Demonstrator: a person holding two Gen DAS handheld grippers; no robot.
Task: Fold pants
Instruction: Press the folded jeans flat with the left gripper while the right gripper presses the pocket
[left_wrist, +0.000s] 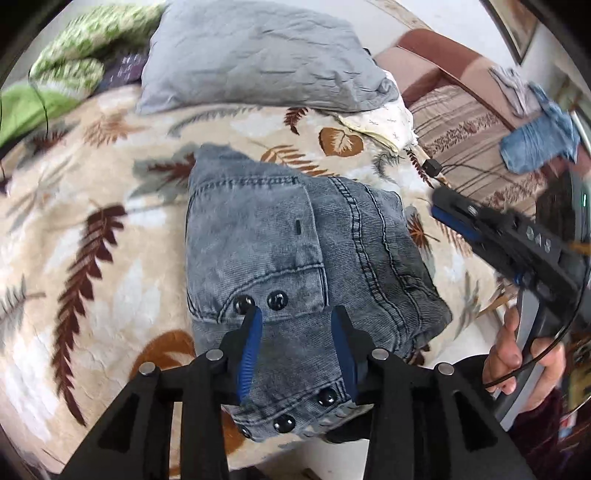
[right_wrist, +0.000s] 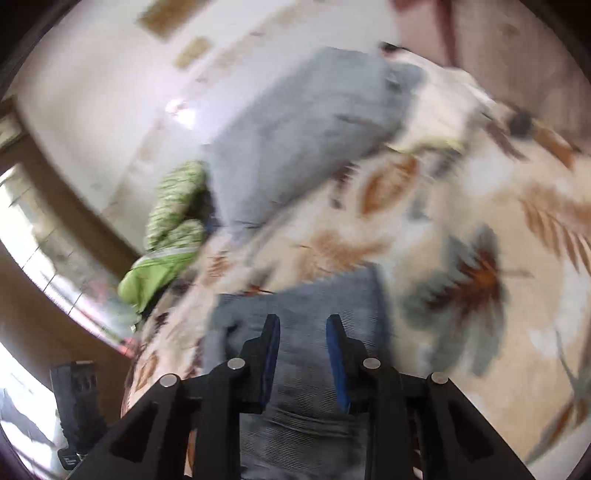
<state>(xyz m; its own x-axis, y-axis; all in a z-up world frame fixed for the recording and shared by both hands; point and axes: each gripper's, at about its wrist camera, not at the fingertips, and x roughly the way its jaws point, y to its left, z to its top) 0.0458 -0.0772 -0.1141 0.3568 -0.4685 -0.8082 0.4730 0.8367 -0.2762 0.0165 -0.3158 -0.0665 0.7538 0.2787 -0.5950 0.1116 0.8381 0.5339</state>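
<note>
The grey-blue denim pants (left_wrist: 295, 251) lie folded into a compact block on the leaf-patterned blanket (left_wrist: 92, 240); a back pocket and black studs face up. My left gripper (left_wrist: 297, 314) is open above the near edge of the pants, holding nothing. My right gripper (left_wrist: 458, 218) shows at the right of the left wrist view, off the pants, above the blanket. In the blurred right wrist view my right gripper (right_wrist: 301, 325) is open above the pants (right_wrist: 306, 302), empty.
A grey pillow (left_wrist: 258, 55) lies beyond the pants, with green patterned bedding (left_wrist: 74, 55) to its left. A brown striped sofa (left_wrist: 472, 125) with a blue garment (left_wrist: 535, 144) stands at the right. A black cable (left_wrist: 436, 170) lies at the blanket's right edge.
</note>
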